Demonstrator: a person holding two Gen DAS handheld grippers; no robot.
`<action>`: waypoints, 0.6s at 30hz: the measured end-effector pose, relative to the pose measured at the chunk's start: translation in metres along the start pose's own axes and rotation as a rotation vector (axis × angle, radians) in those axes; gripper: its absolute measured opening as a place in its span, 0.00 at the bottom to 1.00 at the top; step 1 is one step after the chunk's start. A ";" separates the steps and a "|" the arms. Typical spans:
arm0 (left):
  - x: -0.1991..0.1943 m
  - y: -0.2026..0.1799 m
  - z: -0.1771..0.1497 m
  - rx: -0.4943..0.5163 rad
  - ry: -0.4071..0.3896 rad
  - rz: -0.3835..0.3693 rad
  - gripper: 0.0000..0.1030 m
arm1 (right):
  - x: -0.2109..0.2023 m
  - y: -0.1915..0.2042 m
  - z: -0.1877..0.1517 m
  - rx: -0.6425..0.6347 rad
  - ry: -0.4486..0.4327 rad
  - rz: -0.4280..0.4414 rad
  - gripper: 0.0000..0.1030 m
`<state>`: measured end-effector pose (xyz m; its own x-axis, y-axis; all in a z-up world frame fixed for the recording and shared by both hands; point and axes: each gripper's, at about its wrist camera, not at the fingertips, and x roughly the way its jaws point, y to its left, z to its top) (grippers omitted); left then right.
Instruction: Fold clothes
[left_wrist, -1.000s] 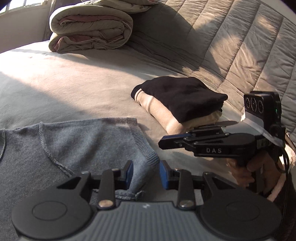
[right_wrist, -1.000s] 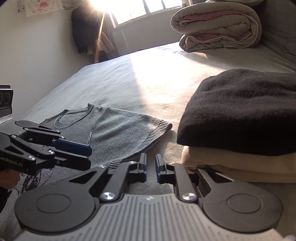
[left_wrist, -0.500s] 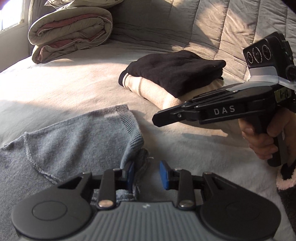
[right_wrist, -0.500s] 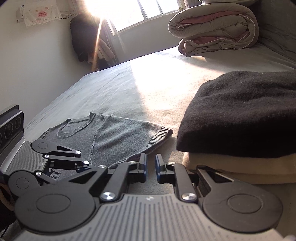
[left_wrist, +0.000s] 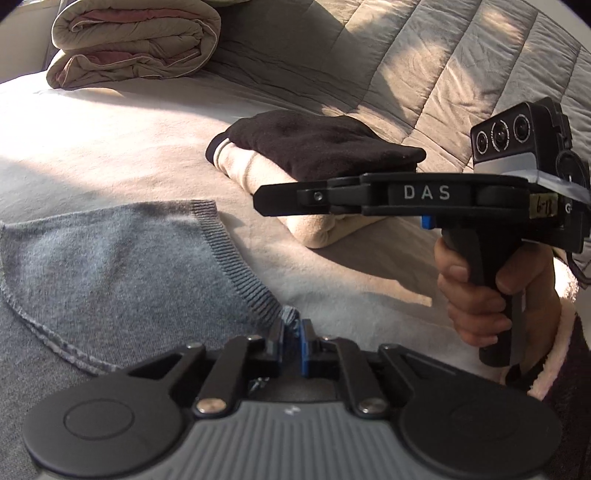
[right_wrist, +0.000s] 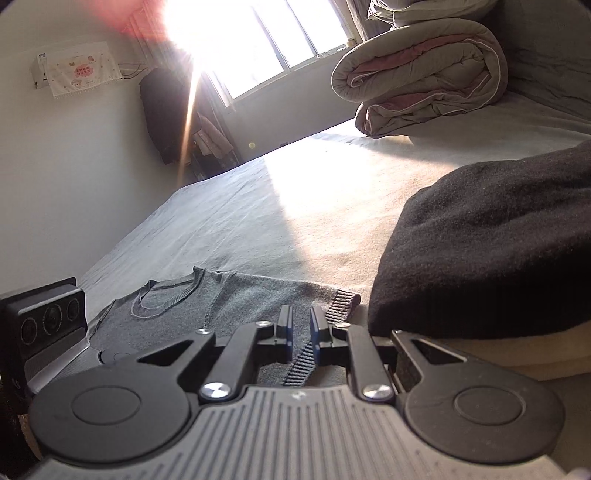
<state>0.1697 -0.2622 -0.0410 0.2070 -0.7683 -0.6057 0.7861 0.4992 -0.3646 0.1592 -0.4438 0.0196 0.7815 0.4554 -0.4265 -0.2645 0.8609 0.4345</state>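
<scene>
Rolled duvet (left_wrist: 133, 40) at far end of bed (left_wrist: 110, 155), quilted headboard (left_wrist: 424, 62) alongside, sunlit window (right_wrist: 266, 40), dark clothes (right_wrist: 166, 114) hanging by wall, covered AC unit (right_wrist: 77, 70).

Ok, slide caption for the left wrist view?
Left gripper closing on grey sweater's sleeve cuff, right gripper hovering alongside.

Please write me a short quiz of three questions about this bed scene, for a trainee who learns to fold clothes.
1. What lies on top of the folded cream garment?
A. a black garment
B. a pillow
C. a towel
2. True or false: the gray sweater is already folded into a small stack.
3. Which hand-held gripper has sweater fabric between its fingers?

Key
1. A
2. False; it lies spread out flat.
3. The left hand-held gripper; its jaws are closing on the sleeve edge.
</scene>
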 end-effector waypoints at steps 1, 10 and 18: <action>-0.006 0.001 0.000 -0.019 -0.022 -0.031 0.22 | 0.003 0.003 0.000 -0.008 0.005 0.004 0.16; -0.045 0.030 -0.021 -0.106 -0.115 0.070 0.53 | 0.036 0.019 -0.016 -0.155 0.140 -0.116 0.34; -0.100 0.056 -0.041 -0.193 -0.228 0.214 0.57 | 0.030 0.030 -0.015 -0.206 0.095 -0.111 0.46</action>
<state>0.1693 -0.1415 -0.0297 0.4966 -0.6968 -0.5176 0.5912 0.7081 -0.3861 0.1659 -0.4013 0.0078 0.7582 0.3667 -0.5391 -0.2976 0.9303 0.2144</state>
